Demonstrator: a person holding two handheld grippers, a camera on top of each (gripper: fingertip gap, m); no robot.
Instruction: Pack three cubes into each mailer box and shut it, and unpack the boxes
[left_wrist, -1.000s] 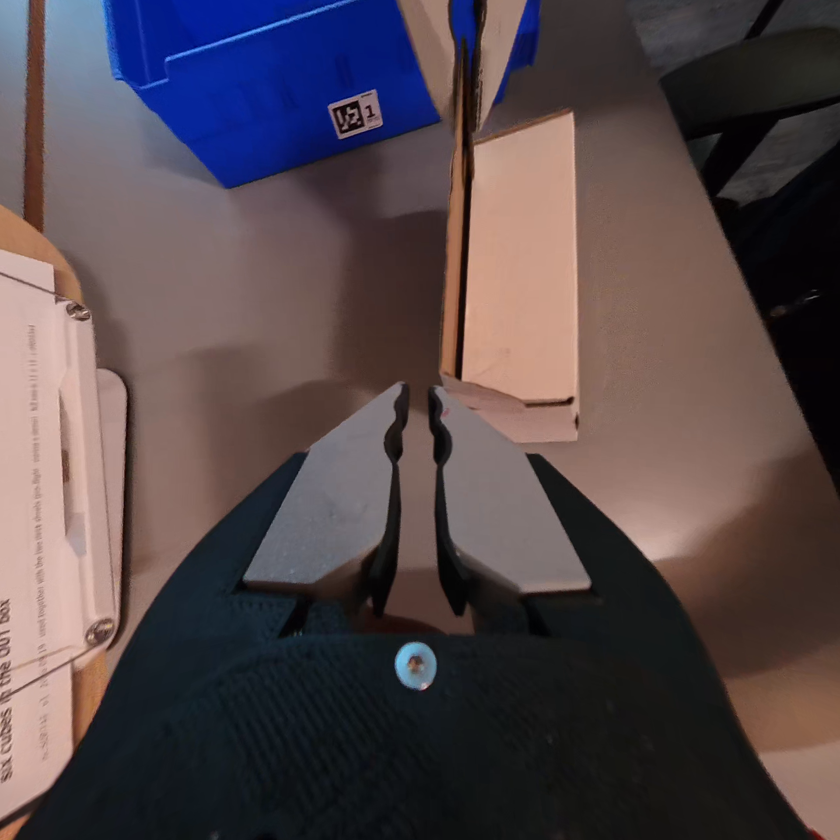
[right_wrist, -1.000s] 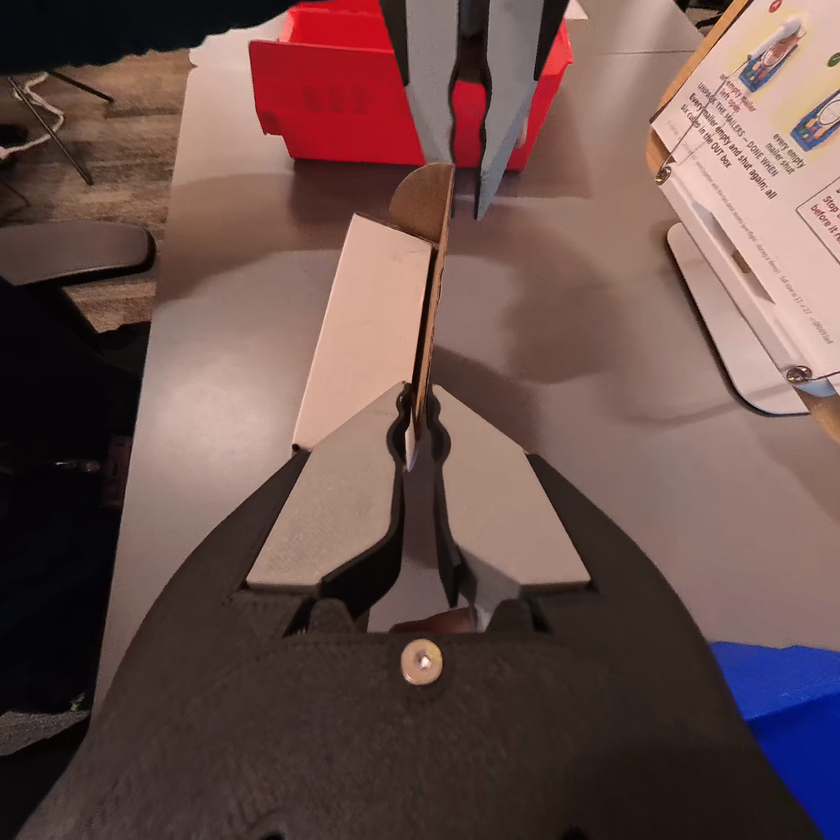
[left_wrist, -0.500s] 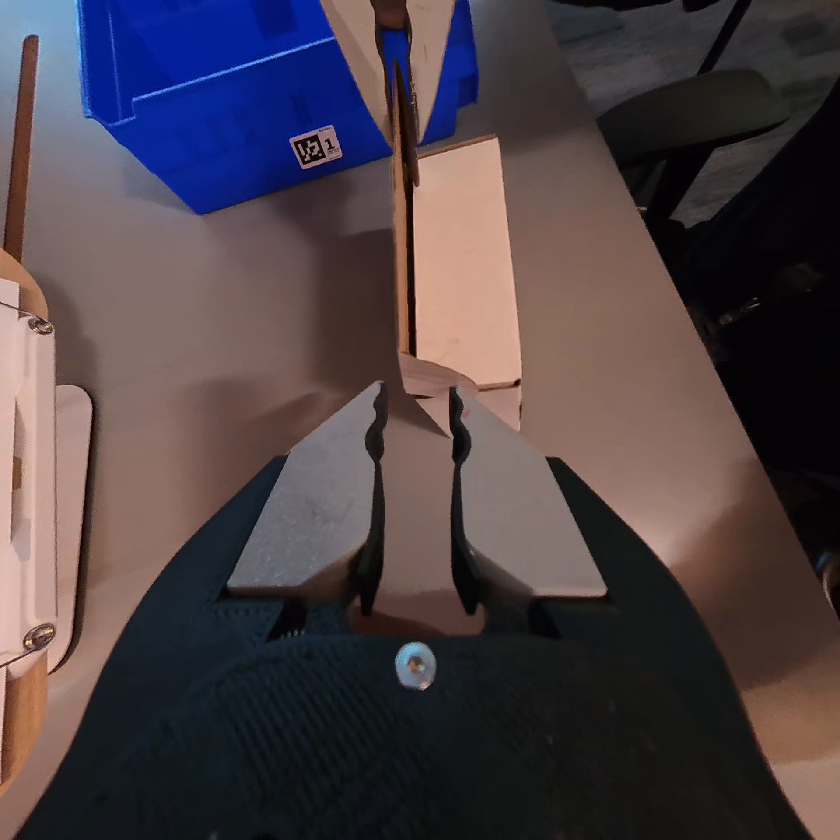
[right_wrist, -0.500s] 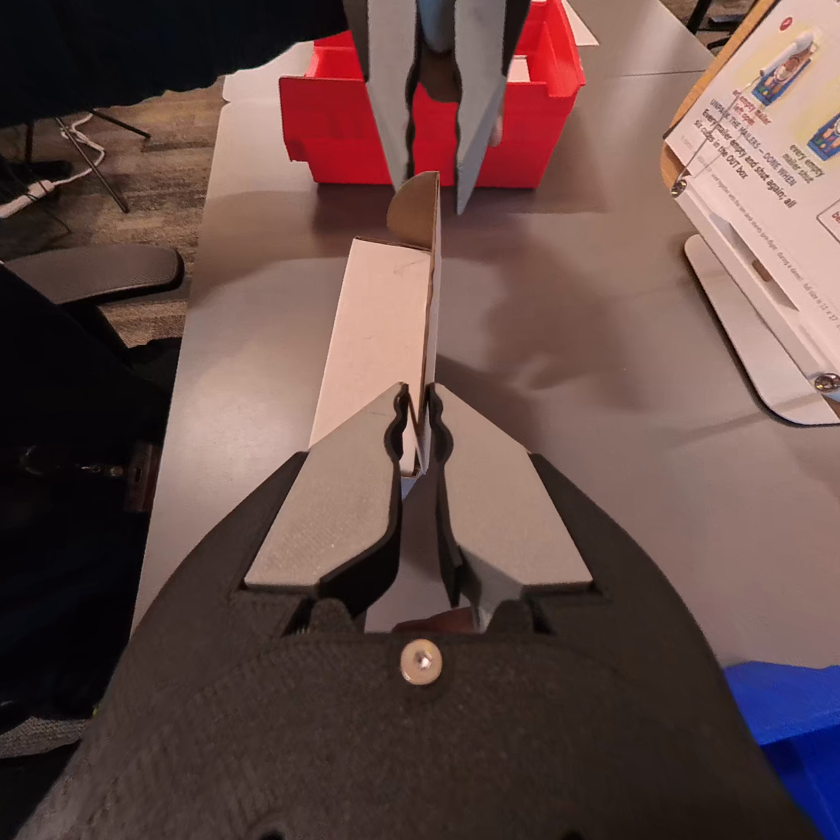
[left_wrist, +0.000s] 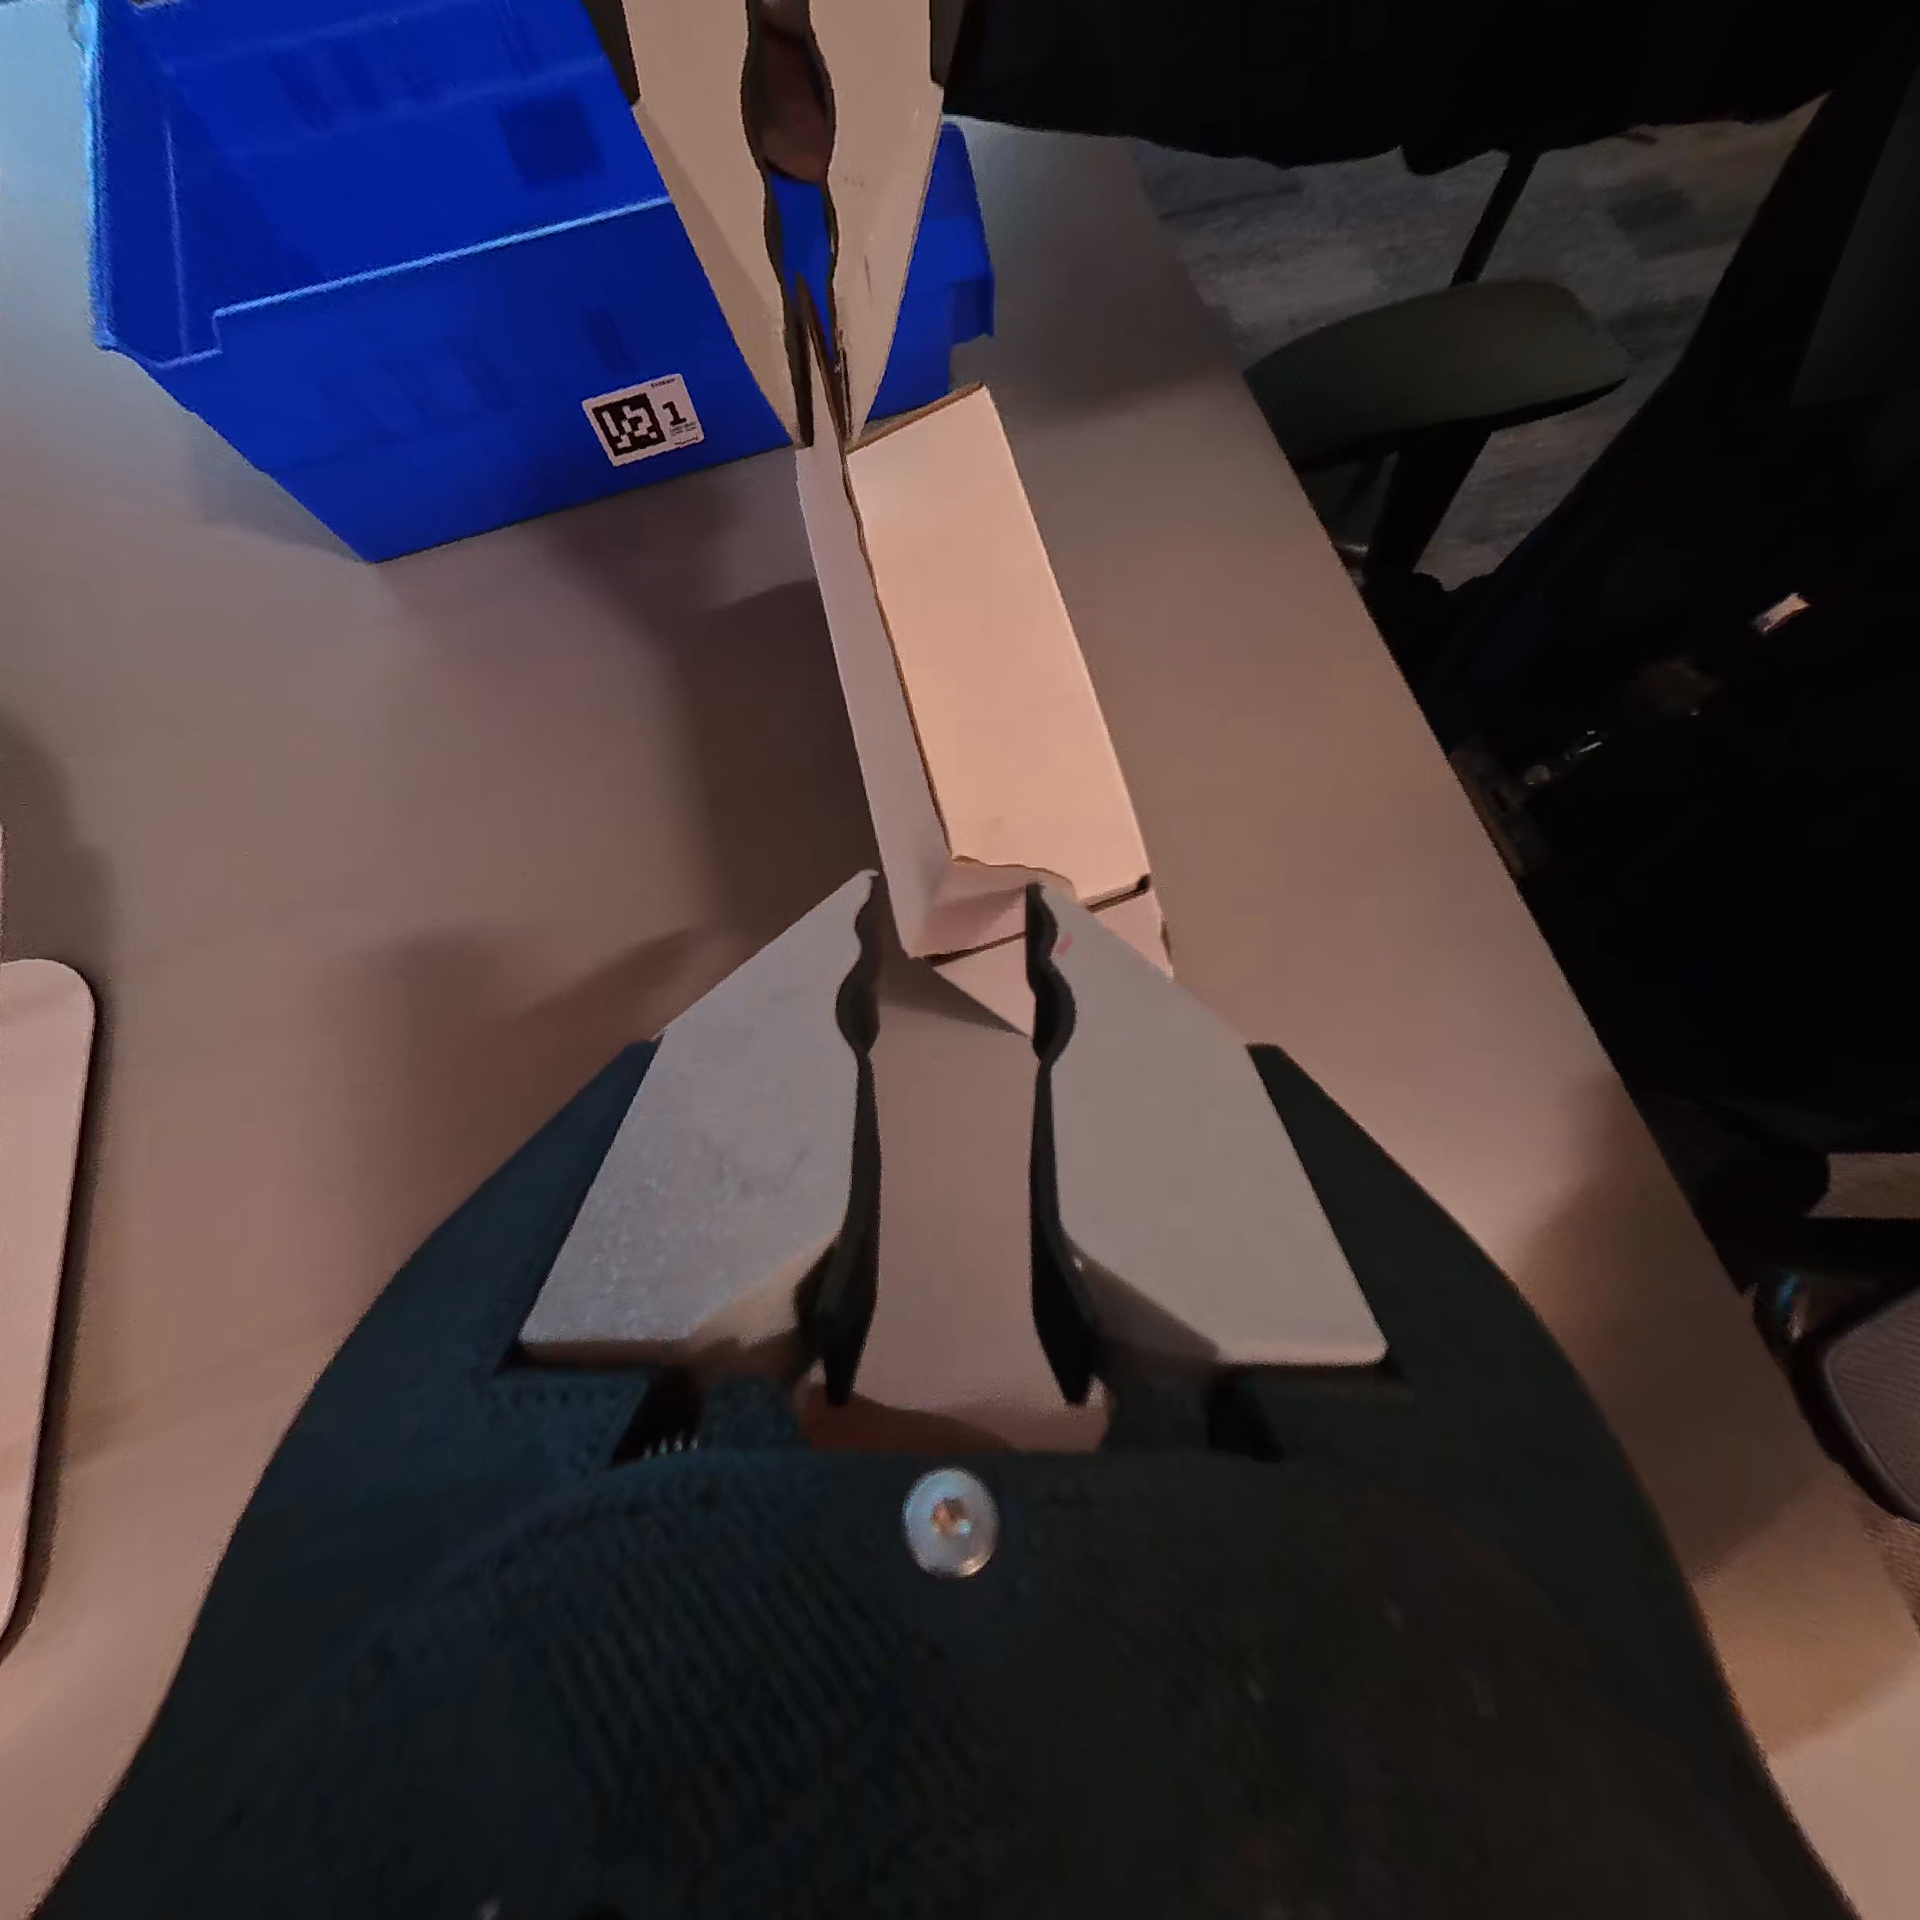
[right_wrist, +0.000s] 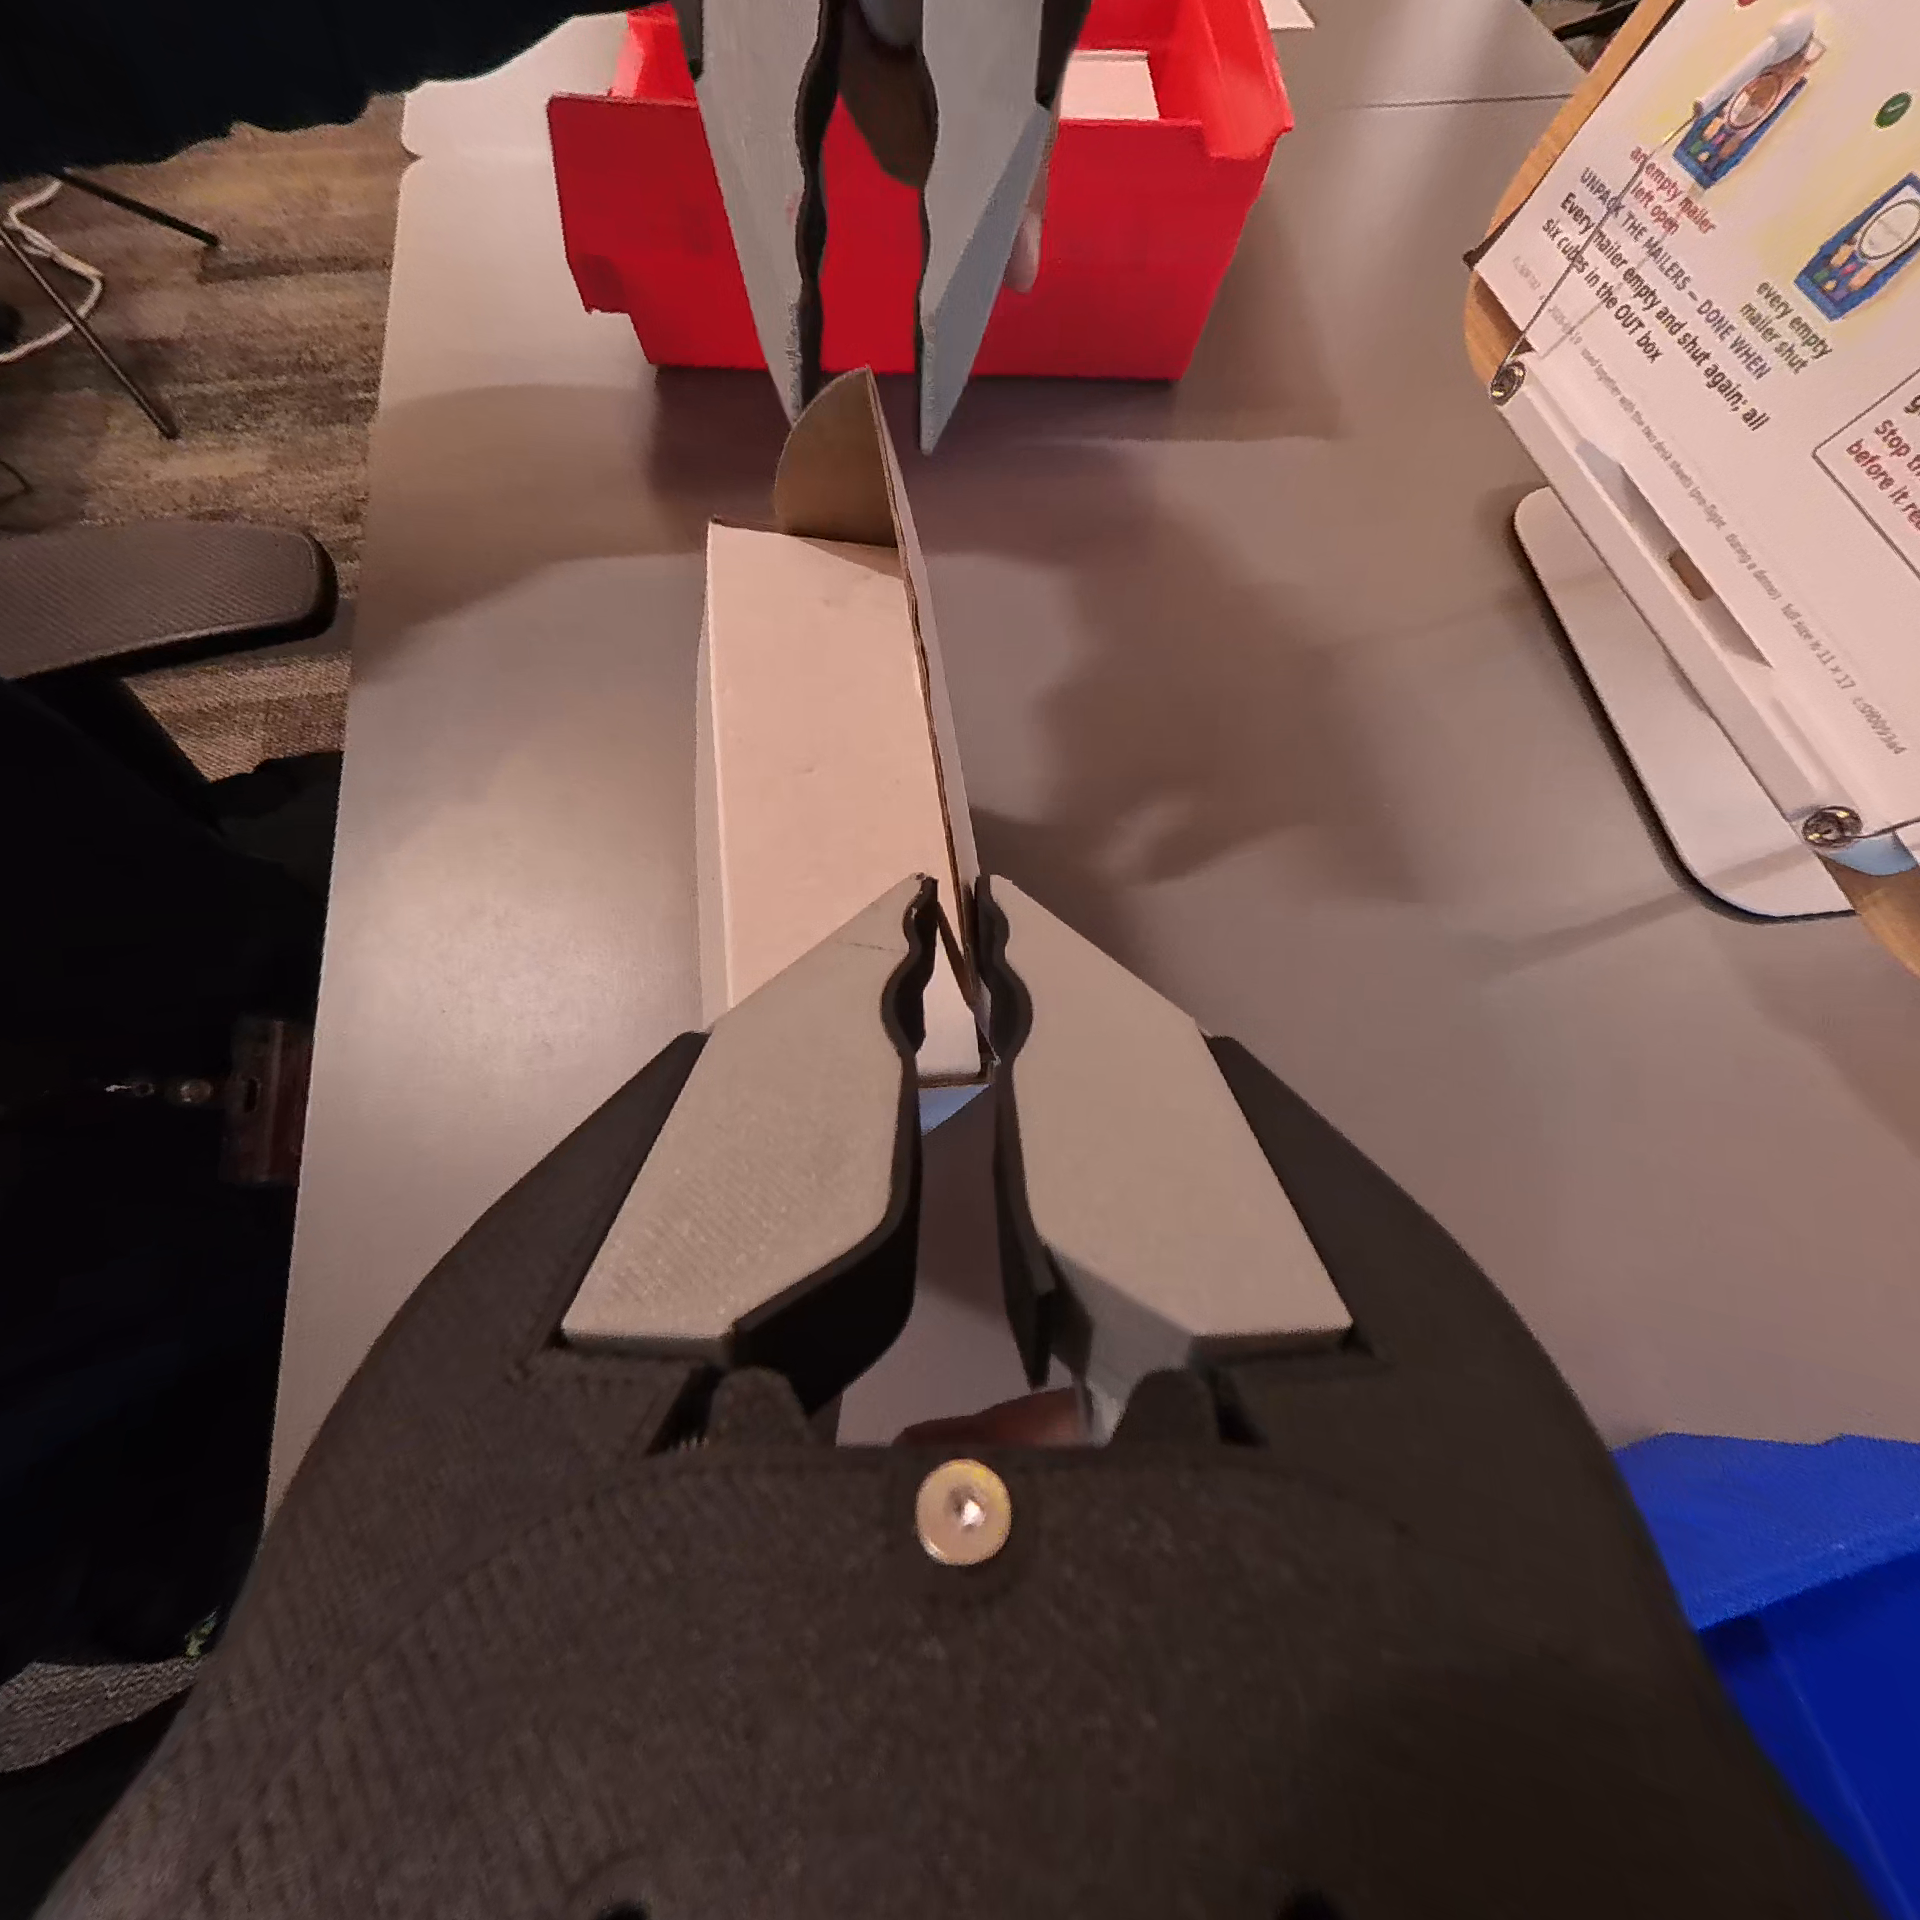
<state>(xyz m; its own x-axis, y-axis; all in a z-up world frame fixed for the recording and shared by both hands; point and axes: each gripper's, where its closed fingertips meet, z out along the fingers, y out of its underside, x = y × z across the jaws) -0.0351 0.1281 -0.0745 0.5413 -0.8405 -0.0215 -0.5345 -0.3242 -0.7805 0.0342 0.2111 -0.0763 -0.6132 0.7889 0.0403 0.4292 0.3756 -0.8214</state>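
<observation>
A long white mailer box (left_wrist: 987, 675) lies on the grey table between my two grippers; it also shows in the right wrist view (right_wrist: 810, 727). Its lid (right_wrist: 940, 707) stands up on edge. My right gripper (right_wrist: 954, 904) is shut on the near end of the lid; it shows far off in the left wrist view (left_wrist: 816, 312). My left gripper (left_wrist: 951, 904) is open, its fingers astride the lid's other end (left_wrist: 899, 831). In the right wrist view the left gripper (right_wrist: 862, 416) hangs over the lid's rounded brown tab (right_wrist: 831, 468). No cubes are in view.
A blue bin (left_wrist: 416, 312) stands behind the box in the left wrist view, and its corner (right_wrist: 1818, 1558) shows by my right gripper. A red bin (right_wrist: 1091, 208) stands at the far end. An instruction board on a stand (right_wrist: 1714, 416) is to the right. Chairs (right_wrist: 156, 592) sit past the table edge. Some 12 cm of space lies between my two pairs of fingers.
My left gripper has opened from nearly shut and moved up to the lid's end, which now sits between its fingers. My right gripper has kept its hold on the lid.
</observation>
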